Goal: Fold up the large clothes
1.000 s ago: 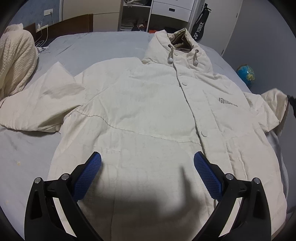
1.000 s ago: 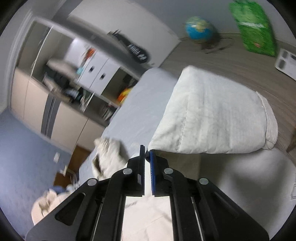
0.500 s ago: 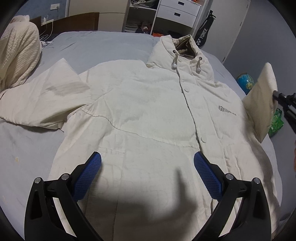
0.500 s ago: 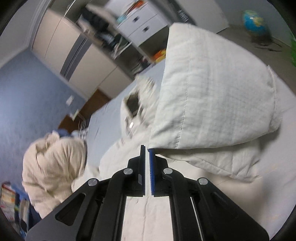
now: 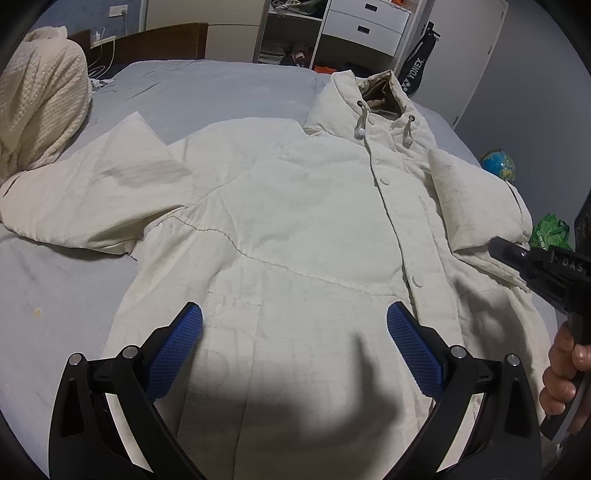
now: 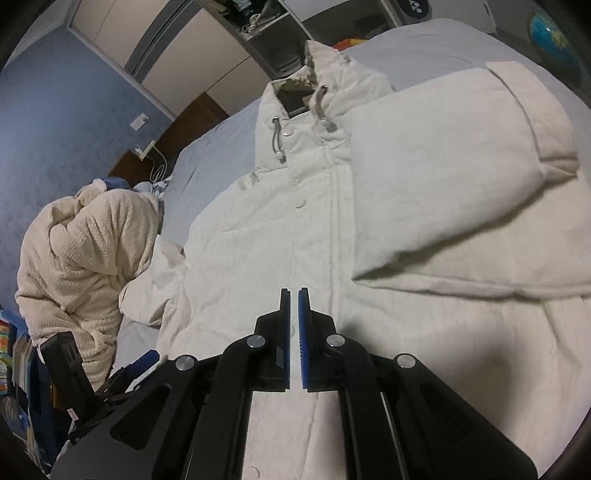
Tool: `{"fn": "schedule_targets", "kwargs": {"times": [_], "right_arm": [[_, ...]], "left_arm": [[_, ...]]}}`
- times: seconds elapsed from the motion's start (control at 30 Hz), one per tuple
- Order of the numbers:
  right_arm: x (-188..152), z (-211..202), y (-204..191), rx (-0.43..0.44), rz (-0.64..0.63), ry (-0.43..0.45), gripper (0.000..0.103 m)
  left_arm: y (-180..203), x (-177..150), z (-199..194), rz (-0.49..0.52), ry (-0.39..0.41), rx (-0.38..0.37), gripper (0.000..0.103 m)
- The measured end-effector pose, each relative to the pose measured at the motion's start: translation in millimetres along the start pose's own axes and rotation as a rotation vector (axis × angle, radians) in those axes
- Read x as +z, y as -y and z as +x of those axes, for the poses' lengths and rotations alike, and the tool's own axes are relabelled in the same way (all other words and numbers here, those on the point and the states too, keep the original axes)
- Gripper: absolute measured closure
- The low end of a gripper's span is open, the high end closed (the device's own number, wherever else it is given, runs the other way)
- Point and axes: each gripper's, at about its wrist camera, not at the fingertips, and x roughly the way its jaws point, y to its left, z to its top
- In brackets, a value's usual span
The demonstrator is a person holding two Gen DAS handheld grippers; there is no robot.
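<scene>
A large cream hooded jacket (image 5: 295, 206) lies face up on a grey-blue bed; it also shows in the right wrist view (image 6: 280, 236). Its right sleeve (image 5: 469, 199) is folded in over the chest and rests there (image 6: 454, 192). Its other sleeve (image 5: 85, 199) lies spread out to the left. My left gripper (image 5: 295, 343) is open and empty above the jacket's lower front. My right gripper (image 6: 294, 306) has its jaws nearly closed with a thin gap and nothing between them, over the jacket's button line; it shows at the right edge of the left wrist view (image 5: 495, 245).
A cream knitted blanket (image 5: 37, 107) is heaped at the bed's left side. The grey-blue sheet (image 5: 207, 92) is bare behind the jacket. A wooden headboard (image 5: 155, 44), shelves and white drawers (image 5: 365, 22) stand beyond. A globe (image 5: 496, 166) and a green bag (image 5: 550, 232) sit on the floor at the right.
The right gripper carried the right sleeve up and over onto the jacket's chest, then let go of it. The sleeve now lies folded in. The left gripper stayed open and hardly moved.
</scene>
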Motion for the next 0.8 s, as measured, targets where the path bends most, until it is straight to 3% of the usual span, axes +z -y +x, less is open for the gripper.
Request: {"fn": "schedule_targets", "kwargs": {"times": [0.4,0.5,0.57,0.8], "right_arm": [[-35,-37,71,-0.123,0.157,0.049,0.099],[-42,-49,82,-0.205,0.154,0.093,0.080],[-46,-60,84,-0.261,0.132,0.145,0.055],[-55,-80,87,-0.355,0.106,0.270,0.051]], "left_arm": [[16,-6,6,0.090,-0.014,0.044,0.007],[23,-7,8,0.129,-0.018,0.073,0.007],[33,-6,9,0.168,-0.015,0.078,0.007],[99,7,15,0.383,0.018,0.087,0.007]]}}
